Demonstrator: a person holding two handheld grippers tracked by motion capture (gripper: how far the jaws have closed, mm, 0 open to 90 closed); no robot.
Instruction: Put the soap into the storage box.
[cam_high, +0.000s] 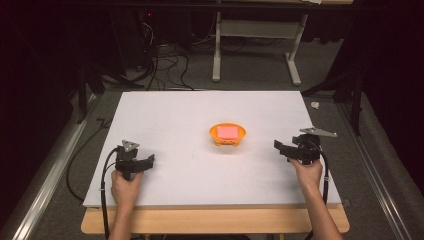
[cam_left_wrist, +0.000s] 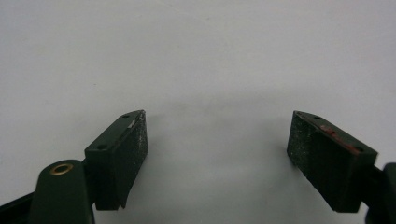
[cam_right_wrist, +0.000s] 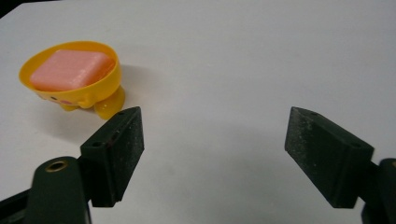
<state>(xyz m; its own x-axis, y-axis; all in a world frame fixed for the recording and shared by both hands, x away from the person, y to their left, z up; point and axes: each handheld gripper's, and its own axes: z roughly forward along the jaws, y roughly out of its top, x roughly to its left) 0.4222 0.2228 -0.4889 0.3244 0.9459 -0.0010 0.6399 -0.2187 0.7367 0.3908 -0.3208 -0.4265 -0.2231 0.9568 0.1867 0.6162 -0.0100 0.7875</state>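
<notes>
Item: yellow bowl (cam_high: 227, 135) holding a pink block (cam_high: 227, 131), mid-tabletop (cam_high: 175, 115), between my two grippers and nearer the right one. Left gripper (cam_left_wrist: 217, 144): fingers (cam_left_wrist: 119, 158) wide, nothing between them. Right gripper (cam_right_wrist: 212, 149): fingers (cam_right_wrist: 114, 154) apart, empty, the bowl just beyond one finger

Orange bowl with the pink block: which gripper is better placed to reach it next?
Probably the right gripper: its open jaws point toward the orange bowl holding the pink block. The left gripper faces bare table.
</notes>
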